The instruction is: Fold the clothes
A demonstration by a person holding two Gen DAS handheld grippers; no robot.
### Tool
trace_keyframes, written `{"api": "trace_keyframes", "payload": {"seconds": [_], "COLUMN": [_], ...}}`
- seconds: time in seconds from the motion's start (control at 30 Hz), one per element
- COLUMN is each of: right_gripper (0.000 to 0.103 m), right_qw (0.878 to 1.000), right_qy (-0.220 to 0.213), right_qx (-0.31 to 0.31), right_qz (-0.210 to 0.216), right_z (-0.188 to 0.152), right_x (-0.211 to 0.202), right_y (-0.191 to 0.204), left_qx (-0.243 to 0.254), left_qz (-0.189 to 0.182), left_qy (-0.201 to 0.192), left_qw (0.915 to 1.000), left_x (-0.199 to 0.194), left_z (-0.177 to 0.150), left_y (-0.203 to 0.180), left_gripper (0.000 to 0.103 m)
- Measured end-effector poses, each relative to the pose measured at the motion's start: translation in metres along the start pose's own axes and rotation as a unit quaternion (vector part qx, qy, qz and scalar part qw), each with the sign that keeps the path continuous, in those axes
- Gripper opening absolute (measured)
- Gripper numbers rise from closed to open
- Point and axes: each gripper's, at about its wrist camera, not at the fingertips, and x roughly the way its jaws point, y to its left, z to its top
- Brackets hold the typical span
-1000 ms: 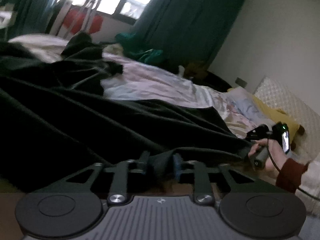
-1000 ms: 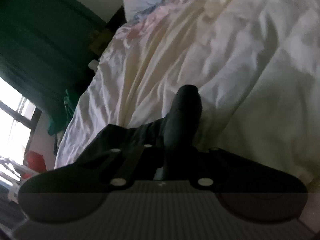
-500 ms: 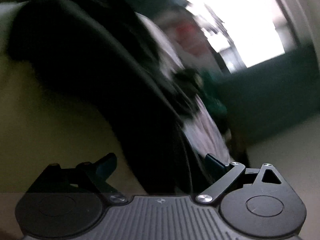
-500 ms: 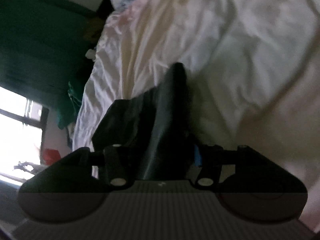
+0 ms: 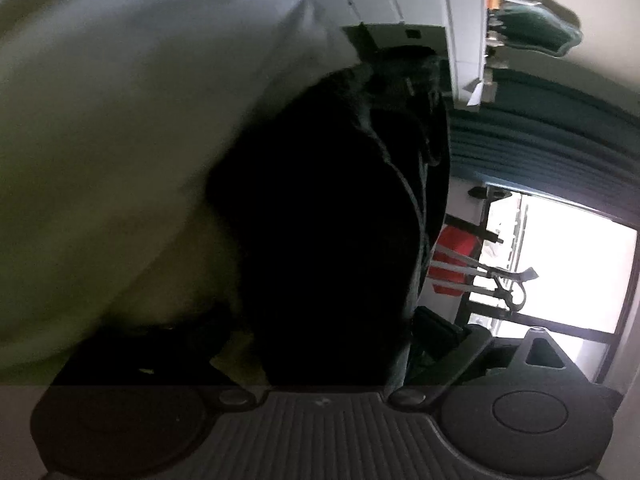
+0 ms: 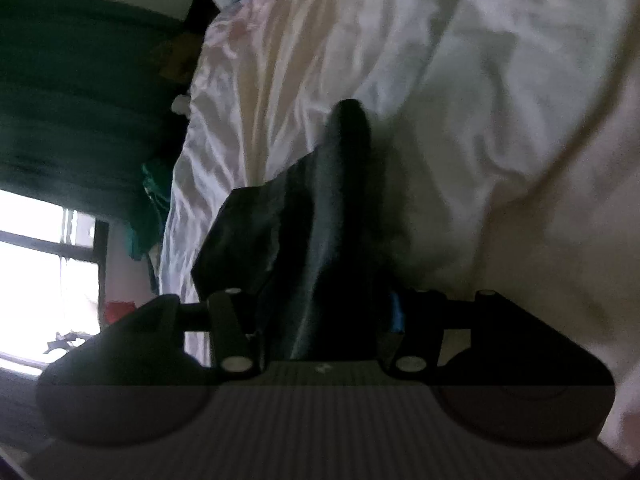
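Black fabric, the dark garment, lies bunched on the rumpled white bedsheet, a fold of it running between the fingers of the right gripper, which stand part-way apart and loose about the cloth. The left gripper, having just widened then eased in slightly, straddles the same garment without pinching it. A bright window glares beyond.

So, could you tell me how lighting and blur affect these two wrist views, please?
Left wrist view: the window is blown out white, the dark garment a near-black mass without detail, the pale bedding smeared by motion blur. Right wrist view: sharper, bedding folds readable, but its window also overexposed and the garment in deep shadow.
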Motion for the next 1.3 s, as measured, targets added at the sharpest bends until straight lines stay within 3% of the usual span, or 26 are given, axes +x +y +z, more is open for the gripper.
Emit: {"api": "trace_keyframes", "payload": {"seconds": [0.03, 0.2, 0.27, 0.4, 0.43, 0.47, 0.57, 0.7, 0.8, 0.97, 1.0, 1.13, 1.2, 1.3], "right_gripper": [0.057, 0.057, 0.056, 0.047, 0.037, 0.021, 0.008, 0.007, 0.007, 0.007, 0.007, 0.007, 0.007, 0.008], "right_qw": [1.0, 1.0, 0.998, 0.998, 0.997, 0.998, 0.998, 0.999, 0.998, 0.994, 0.993, 0.993, 0.993, 0.993], "right_qy": [-0.001, -0.016, -0.035, -0.054, -0.056, -0.055, -0.046, -0.039, -0.058, -0.107, -0.111, -0.087, -0.072, -0.071], "right_qx": [-0.004, -0.01, -0.04, -0.036, -0.033, -0.029, -0.019, -0.008, -0.012, -0.021, -0.016, 0.027, 0.044, -0.001], "right_qz": [0.002, 0.023, 0.022, 0.028, 0.028, 0.028, 0.027, 0.032, 0.022, -0.014, -0.028, -0.069, -0.079, -0.093], "right_z": [0.0, 0.003, 0.004, 0.008, 0.009, 0.01, 0.013, 0.014, 0.01, 0.002, 0.0, 0.0, 0.001, 0.0], "right_x": [0.003, 0.017, 0.02, 0.026, 0.027, 0.028, 0.031, 0.026, 0.012, -0.024, -0.03, -0.032, -0.03, -0.03], "right_y": [0.001, 0.003, 0.008, 0.003, 0.001, -0.002, -0.009, -0.01, -0.006, 0.0, -0.003, -0.024, -0.032, -0.023], "left_qx": [0.0, 0.016, 0.059, 0.153, 0.179, 0.203, 0.25, 0.313, 0.348, 0.353, 0.363, 0.421, 0.42, 0.439], "left_qz": [0.0, 0.039, 0.075, 0.123, 0.132, 0.138, 0.146, 0.161, 0.179, 0.211, 0.218, 0.262, 0.271, 0.277], "left_qy": [-0.005, -0.028, -0.026, -0.045, -0.052, -0.059, -0.055, -0.039, -0.033, -0.019, -0.016, -0.003, 0.006, 0.009], "left_qw": [1.0, 0.9987, 0.9951, 0.9795, 0.9736, 0.9677, 0.9555, 0.9352, 0.9196, 0.9114, 0.9058, 0.8684, 0.8661, 0.8545], "left_x": [0.005, 0.019, 0.021, 0.015, 0.011, 0.005, -0.015, -0.052, -0.068, -0.077, -0.076, -0.067, -0.06, -0.057], "left_z": [-0.001, 0.004, 0.01, 0.008, 0.008, 0.008, 0.01, 0.005, 0.002, 0.014, 0.017, 0.017, 0.019, 0.011], "left_y": [-0.003, -0.024, -0.037, -0.076, -0.087, -0.099, -0.134, -0.161, -0.171, -0.124, -0.112, -0.083, -0.078, -0.079], "left_gripper": [0.092, 0.046, 0.031, 0.014, 0.013, 0.01, 0.009, 0.008, 0.008, 0.008, 0.009, 0.011, 0.013, 0.016]}}
